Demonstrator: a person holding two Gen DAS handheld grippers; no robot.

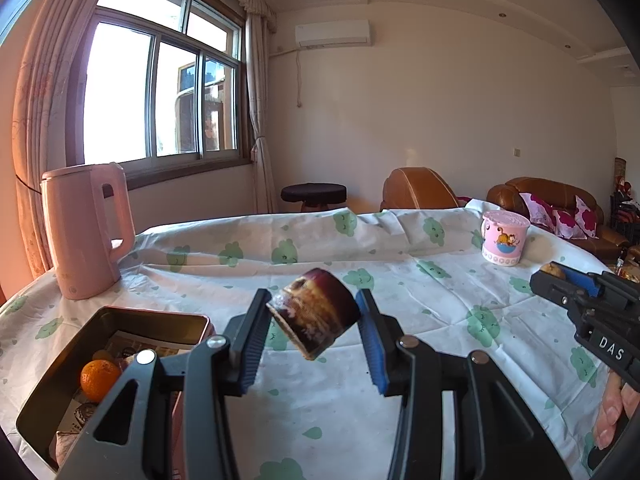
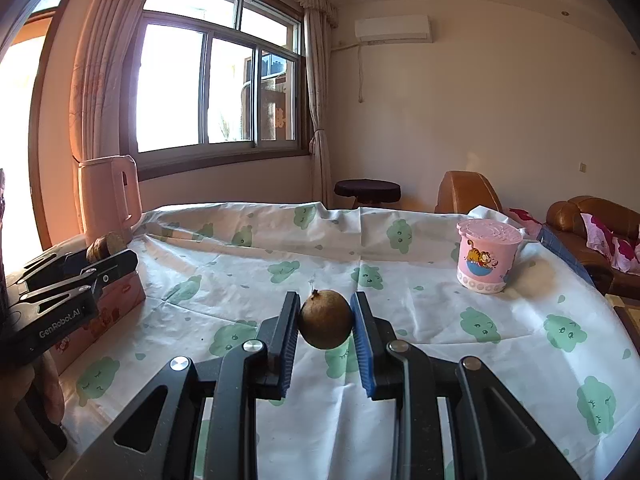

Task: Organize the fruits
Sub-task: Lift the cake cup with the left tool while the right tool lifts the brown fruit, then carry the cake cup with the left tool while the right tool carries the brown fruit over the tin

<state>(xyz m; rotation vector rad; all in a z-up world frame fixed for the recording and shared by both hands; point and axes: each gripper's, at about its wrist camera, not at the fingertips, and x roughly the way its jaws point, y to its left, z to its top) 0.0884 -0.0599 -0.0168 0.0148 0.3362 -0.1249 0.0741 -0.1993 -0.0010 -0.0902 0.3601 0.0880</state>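
A short cylindrical piece with a dark purple skin and a pale cut face, probably a cut fruit section (image 1: 314, 314), is seen tilted between the blue pads of the left gripper (image 1: 316, 336). Its image is motion-blurred and a gap shows beside at least one pad, so it cannot be told whether the piece is clamped or has just been let go. Below and to the left, an open metal tin (image 1: 60, 364) is seen on the worktop (image 1: 420, 280), with an orange (image 1: 100, 378) and printed packets already inside.

A small round brown fruit with a stem nub (image 2: 326, 319) is clenched between the pads of the right gripper (image 2: 325, 334), lifted clear of the cloud-print cloth. A pink kettle (image 1: 86, 228) and a lidded cartoon cup (image 1: 504, 238) are stood well apart on the worktop, away from the tin.

The step in hand is judged to be the carrying of fruit to the tin. Next, the left-hand piece would need to be brought over the tin's opening and lowered before release. The brown fruit would then have to be carried across to the tin, with the left gripper drawn aside so that the two are not crossed.
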